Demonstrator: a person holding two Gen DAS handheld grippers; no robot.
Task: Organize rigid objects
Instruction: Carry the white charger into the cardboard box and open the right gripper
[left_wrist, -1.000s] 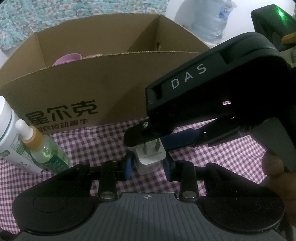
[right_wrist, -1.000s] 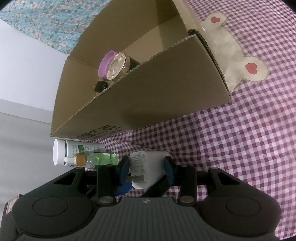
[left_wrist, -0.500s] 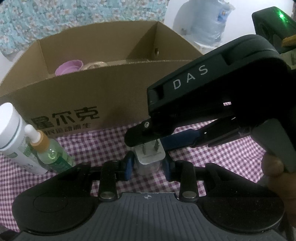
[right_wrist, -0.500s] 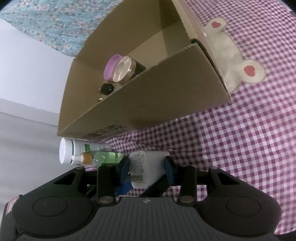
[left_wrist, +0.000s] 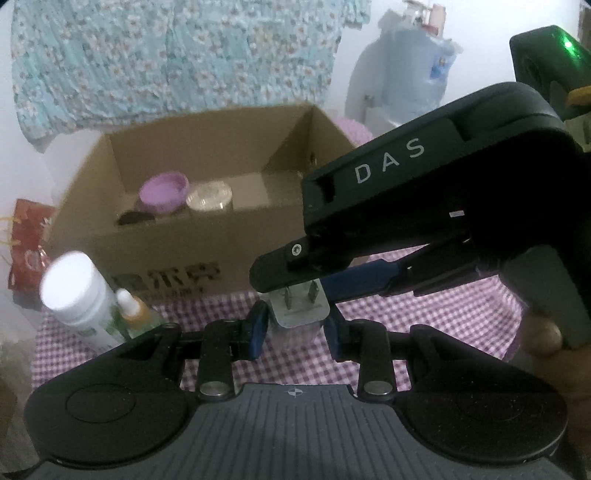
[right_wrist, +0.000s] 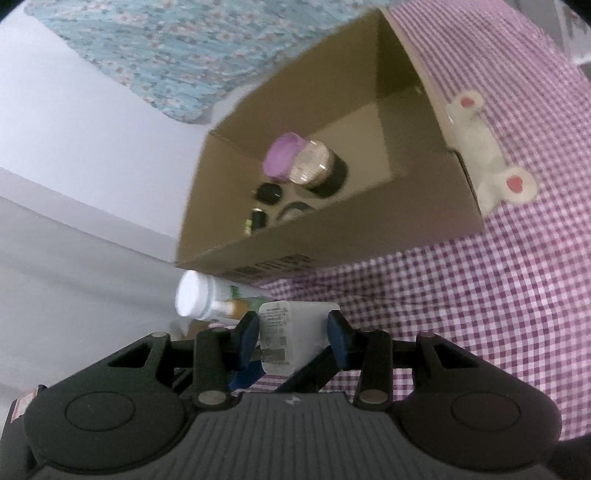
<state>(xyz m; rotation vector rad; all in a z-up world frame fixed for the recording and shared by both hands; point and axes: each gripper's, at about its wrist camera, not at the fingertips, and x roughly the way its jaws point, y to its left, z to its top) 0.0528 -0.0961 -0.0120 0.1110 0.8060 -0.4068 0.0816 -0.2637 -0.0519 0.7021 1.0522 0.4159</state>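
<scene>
Both grippers have risen; box interior now shows.
I keep left gripper (left_wrist: 295, 326) and right gripper (right_wrist: 291, 338) clamped on the white charger (right_wrist: 291, 332), sharing its weight, below the box (right_wrist: 332, 229) rim.

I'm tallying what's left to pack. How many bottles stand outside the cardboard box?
2. A white-capped bottle and a small green dropper bottle stand side by side on the checked cloth, left of the cardboard box. Others may be hidden behind the grippers.

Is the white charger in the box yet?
Out. The white charger sits clamped between both grippers' pads, in front of the cardboard box.
</scene>
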